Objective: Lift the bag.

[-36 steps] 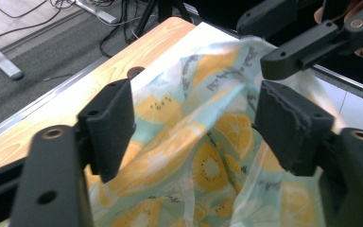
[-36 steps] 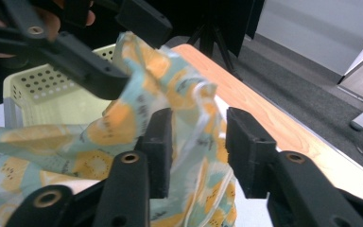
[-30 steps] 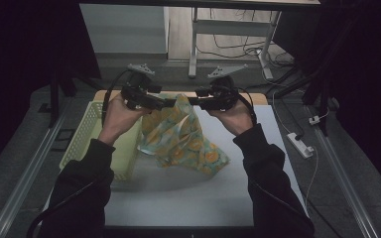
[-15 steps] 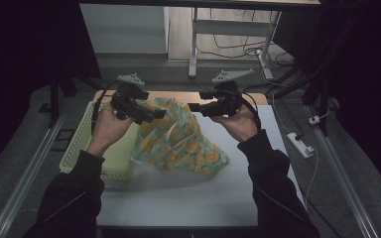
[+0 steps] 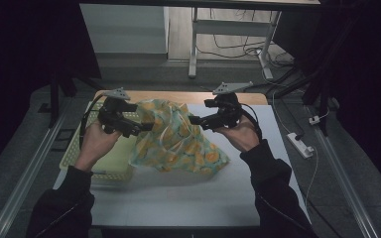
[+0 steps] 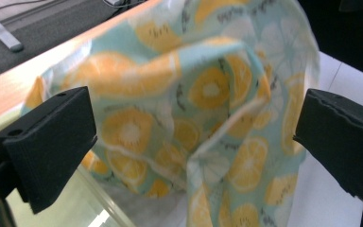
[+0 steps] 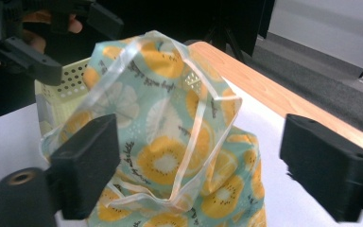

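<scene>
With both tools' jaws just opened wide and off it, released: the mint-green fabric bag printed with orange slices (image 5: 178, 141), now slumped on the white desk (image 5: 178, 198), one edge over the pale yellow perforated basket (image 5: 104, 158). Left tool (image 5: 146, 128) and right tool (image 5: 194, 120) empty beside it. Likely set down for folding. Clear in the right gripper view, lost from above: translucent handle loops (image 7: 194, 137).

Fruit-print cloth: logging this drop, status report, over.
Left hand-held gripper and right hand-held gripper open, jaws just opening. Fruit-print cloth released, slumped over the yellow basket edge. Nothing in the way.
</scene>
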`<state>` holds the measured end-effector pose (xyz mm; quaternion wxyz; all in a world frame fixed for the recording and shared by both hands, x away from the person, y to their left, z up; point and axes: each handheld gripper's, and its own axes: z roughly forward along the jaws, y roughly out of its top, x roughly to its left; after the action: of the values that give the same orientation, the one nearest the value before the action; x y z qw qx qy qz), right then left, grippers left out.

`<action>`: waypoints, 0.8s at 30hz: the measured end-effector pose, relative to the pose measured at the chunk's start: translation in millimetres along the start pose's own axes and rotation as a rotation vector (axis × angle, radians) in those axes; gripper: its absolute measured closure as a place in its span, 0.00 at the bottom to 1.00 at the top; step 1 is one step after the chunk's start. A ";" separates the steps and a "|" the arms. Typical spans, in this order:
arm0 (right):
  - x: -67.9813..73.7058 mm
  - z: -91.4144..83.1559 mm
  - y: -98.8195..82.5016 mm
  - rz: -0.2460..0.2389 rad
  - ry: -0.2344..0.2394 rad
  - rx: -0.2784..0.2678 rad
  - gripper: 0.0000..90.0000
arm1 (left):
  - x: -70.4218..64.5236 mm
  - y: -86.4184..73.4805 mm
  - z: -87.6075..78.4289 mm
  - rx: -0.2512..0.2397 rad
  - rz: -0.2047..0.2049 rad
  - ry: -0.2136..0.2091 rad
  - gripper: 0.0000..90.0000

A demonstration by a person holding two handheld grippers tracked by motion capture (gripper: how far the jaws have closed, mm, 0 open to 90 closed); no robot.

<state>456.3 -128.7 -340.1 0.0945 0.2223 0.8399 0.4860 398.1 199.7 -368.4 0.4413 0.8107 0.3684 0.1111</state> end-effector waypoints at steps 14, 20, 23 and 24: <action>2.8 10.3 -35.5 -0.009 -0.027 0.002 0.05 | -0.1 -44.8 -0.8 -0.026 -0.023 0.011 0.00; 5.0 14.2 -50.6 -0.003 -0.028 0.000 0.04 | 1.0 -64.8 0.5 -0.034 -0.045 0.026 0.00; 5.1 16.2 -56.4 -0.006 -0.032 0.008 0.03 | 3.0 -75.0 0.9 -0.042 -0.072 0.027 0.00; 4.9 16.8 -57.6 -0.009 -0.035 0.014 0.02 | 4.0 -78.4 1.2 -0.047 -0.082 0.025 0.00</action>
<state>442.0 -138.2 -397.8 0.1096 0.2277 0.8424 0.4759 362.4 228.3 -432.2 0.4598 0.7827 0.4043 0.1118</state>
